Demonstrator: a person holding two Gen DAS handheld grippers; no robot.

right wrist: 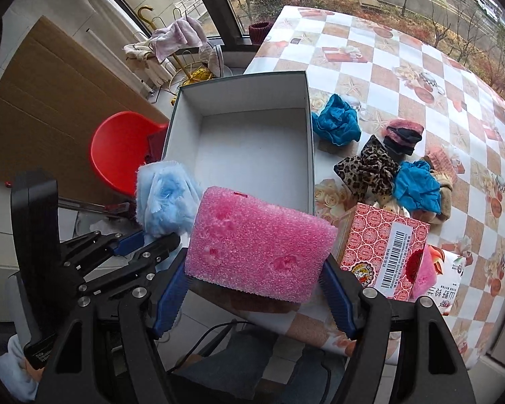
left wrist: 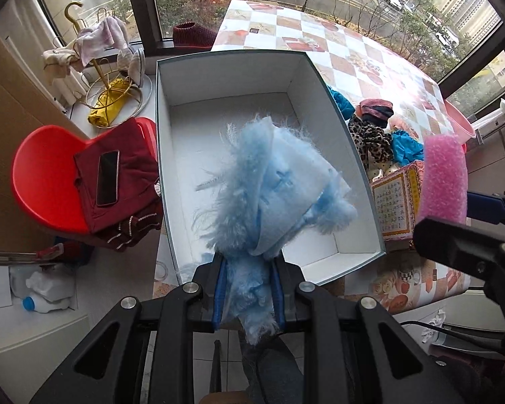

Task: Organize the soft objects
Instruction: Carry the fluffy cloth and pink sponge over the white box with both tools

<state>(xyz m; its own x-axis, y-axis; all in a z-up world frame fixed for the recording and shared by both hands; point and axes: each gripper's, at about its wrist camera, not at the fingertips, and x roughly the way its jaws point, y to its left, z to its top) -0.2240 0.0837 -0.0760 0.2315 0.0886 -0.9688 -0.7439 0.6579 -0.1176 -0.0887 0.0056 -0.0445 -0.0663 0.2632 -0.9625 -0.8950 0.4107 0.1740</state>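
Note:
My left gripper (left wrist: 249, 269) is shut on a fluffy light-blue cloth (left wrist: 276, 185), which hangs over the near half of an open white box (left wrist: 219, 77). In the right wrist view the same cloth (right wrist: 166, 198) sits by the box's near left corner. My right gripper (right wrist: 252, 269) is shut on a pink foam sponge (right wrist: 259, 245), its blue pads pressing the sponge's two ends. It holds the sponge just in front of the box's (right wrist: 242, 94) near edge. The sponge (left wrist: 442, 175) also shows at the right of the left wrist view. The box holds nothing.
To the right of the box, on the chequered table (right wrist: 421, 67), lie two blue cloths (right wrist: 336, 121), a leopard-print piece (right wrist: 367, 168) and a pink-and-black hat (right wrist: 404, 134). A red patterned carton (right wrist: 380, 249) stands near the sponge. A red chair (left wrist: 43, 175) with a phone (left wrist: 107, 176) is to the left.

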